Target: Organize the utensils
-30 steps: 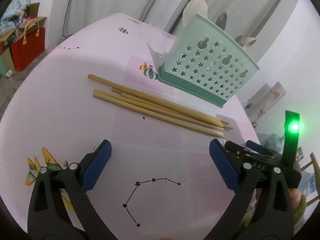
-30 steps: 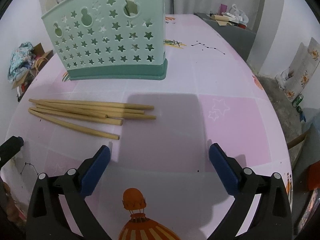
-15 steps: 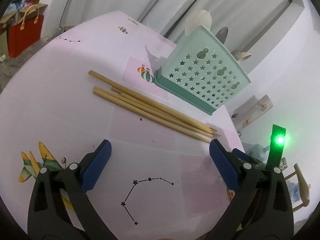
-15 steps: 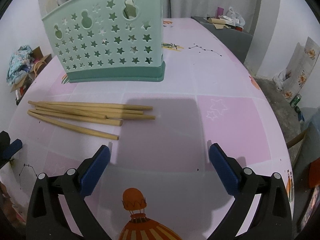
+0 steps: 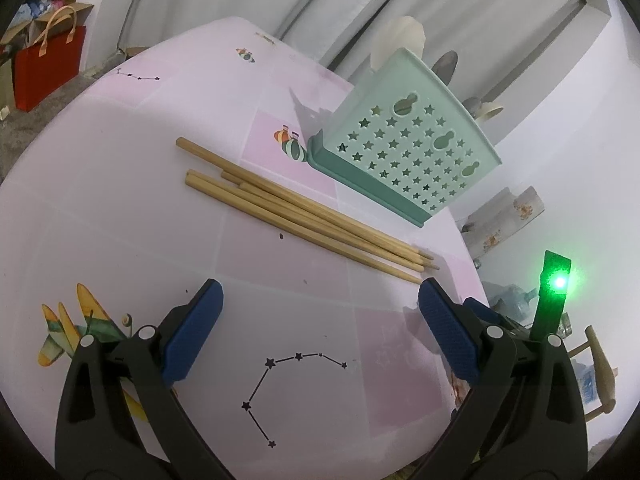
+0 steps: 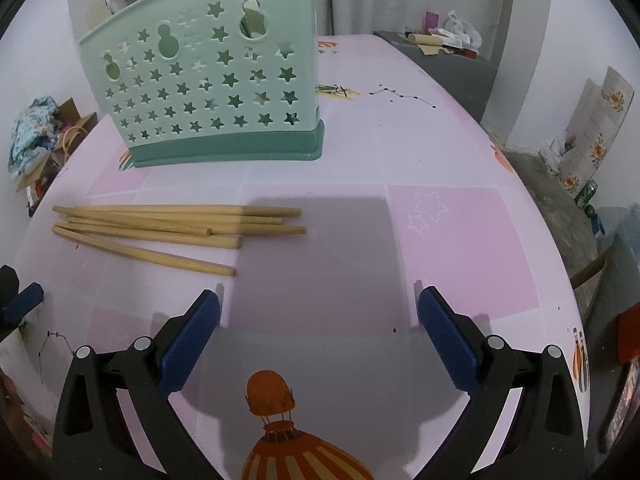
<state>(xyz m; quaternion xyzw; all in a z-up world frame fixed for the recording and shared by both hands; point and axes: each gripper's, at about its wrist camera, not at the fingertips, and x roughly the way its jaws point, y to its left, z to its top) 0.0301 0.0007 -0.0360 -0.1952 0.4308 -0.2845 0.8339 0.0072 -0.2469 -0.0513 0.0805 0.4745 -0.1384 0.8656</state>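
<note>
Both the left gripper point(image 5: 320, 308) and the right gripper point(image 6: 319, 314) hover wide apart, holding nothing. The chopsticks point(image 6: 160, 228) lie on the bench point(image 6: 440, 240) at ten o'clock, just before the holder point(image 6: 216, 80).

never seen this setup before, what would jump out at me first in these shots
Most striking is the mint-green utensil holder with star cutouts, upright at the far side of the pink table, spoons poking above its rim. In front of it lies a loose bundle of wooden chopsticks, flat on the cloth. Both the left gripper and the right gripper hang open and empty.
</note>
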